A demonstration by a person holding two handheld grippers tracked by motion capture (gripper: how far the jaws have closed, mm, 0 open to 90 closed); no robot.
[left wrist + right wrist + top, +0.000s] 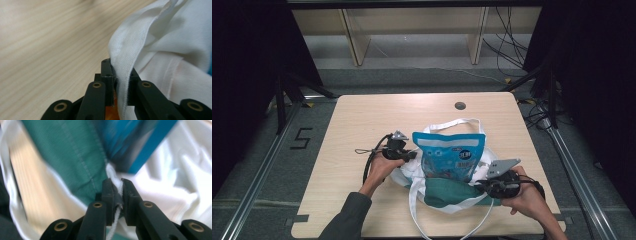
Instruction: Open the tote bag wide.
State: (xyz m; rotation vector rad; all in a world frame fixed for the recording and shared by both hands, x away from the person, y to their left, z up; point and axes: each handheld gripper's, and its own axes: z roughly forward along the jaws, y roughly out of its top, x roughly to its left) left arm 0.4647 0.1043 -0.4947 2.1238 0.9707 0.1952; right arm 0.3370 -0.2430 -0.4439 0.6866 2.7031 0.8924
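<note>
Both grippers, left [117, 82] and right [118, 195], clamp the tote bag [447, 195] rim around the blue snack pack [451, 152]. Step: bagging. Next: spread the rim so the pack drops in.

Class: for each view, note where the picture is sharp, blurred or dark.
High view: evenly lit table, black surroundings. Left gripper view: white bag edge at the jaws sharp, far tabletop soft. Right gripper view: green fabric and blue packet smeared by blur.

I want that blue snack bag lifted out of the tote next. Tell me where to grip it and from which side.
Grip the blue snack bag by its flat top seal, coming from above. It stands upright in the white tote bag, top edge free and facing up, while its lower part sits in the mouth. Both the left gripper and right gripper are shut on the tote's rim, so one must let go first.
</note>
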